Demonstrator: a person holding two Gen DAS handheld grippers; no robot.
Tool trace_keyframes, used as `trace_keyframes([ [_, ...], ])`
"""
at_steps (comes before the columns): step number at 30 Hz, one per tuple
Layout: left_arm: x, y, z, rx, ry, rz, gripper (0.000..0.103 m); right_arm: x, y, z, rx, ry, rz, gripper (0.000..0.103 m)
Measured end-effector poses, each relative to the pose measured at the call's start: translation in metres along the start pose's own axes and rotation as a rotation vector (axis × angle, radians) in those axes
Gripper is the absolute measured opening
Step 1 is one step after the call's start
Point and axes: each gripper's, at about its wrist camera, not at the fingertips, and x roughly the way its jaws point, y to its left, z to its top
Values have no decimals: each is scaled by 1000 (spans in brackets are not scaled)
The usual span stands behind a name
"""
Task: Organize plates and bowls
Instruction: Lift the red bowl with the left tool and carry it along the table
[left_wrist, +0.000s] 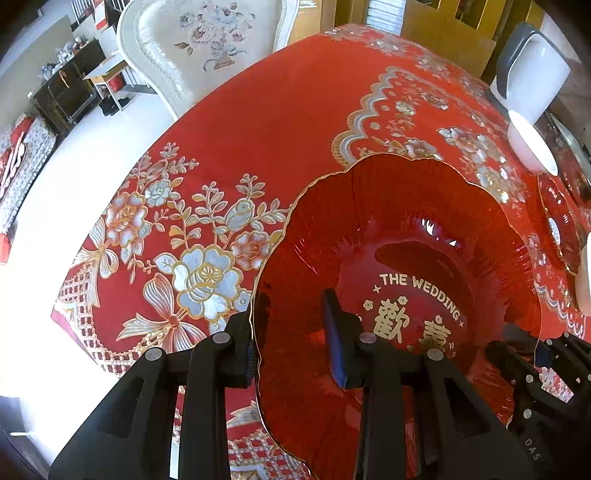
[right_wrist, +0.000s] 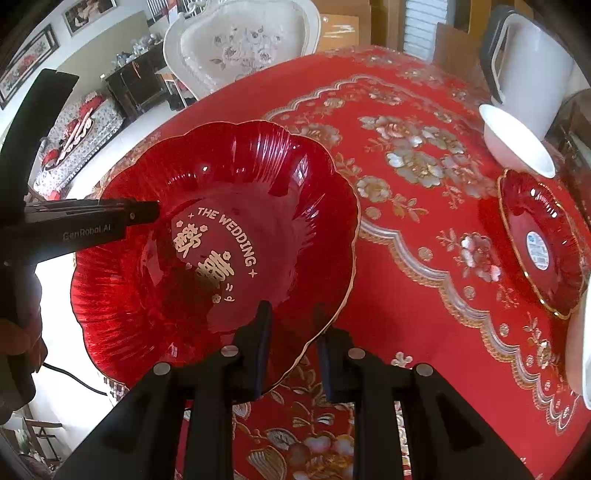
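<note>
The big red plate (right_wrist: 221, 236), lettered "THE WEDDING", sits over the red floral tablecloth (left_wrist: 258, 129) with both grippers at its rim. In the left wrist view the left gripper (left_wrist: 291, 339) straddles the plate's edge at about 9 o'clock of the plate: one finger lies outside the gold rim, the other inside over the red glass, with a clear gap between pad and rim, so the jaws look released rather than clenched. In the right wrist view the right gripper (right_wrist: 291, 347) straddles the rim at about 5 o'clock of the plate, one finger over the plate, the other outside it; these jaws stand parted too, though whether a pad touches the glass cannot be told.

The plate is round, so no long axis matters; what counts is that the rim runs between each pair of fingers, ready for closing. A smaller red plate (right_wrist: 543, 240) lies at 3 o'clock in the right view, with a white bowl (right_wrist: 517, 140) just beyond it at 2 o'clock and a white jug (right_wrist: 532, 70) behind. The right hand is nearer that stack, so a move that way would likely lead from the right.
</note>
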Motion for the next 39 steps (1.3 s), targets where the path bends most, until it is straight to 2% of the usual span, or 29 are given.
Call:
trace_keyframes([
  [8,1,4,-3,-7,-11,-8,31,3,11,-1,-7,3,-55,22],
  [15,4,7,-6,-9,-14,-21,32,3,13,-2,-13,14,-55,22],
  [20,5,8,-8,-9,-18,-18,35,3,13,-4,-7,13,-18,27],
  [23,4,3,-9,20,-29,10,35,4,13,-3,-5,18,1,32],
  [24,4,2,-9,28,-30,15,36,4,14,-2,-7,19,6,36],
  [26,4,4,-8,21,-31,-12,39,3,14,-2,-6,15,17,45],
  [28,3,8,-6,-3,-29,-51,58,2,12,-2,3,15,30,48],
  [30,-1,11,-3,-12,-44,-42,65,1,10,-1,12,17,34,48],
  [39,-23,7,9,22,-95,-9,65,-8,-8,-3,74,13,91,48],
])
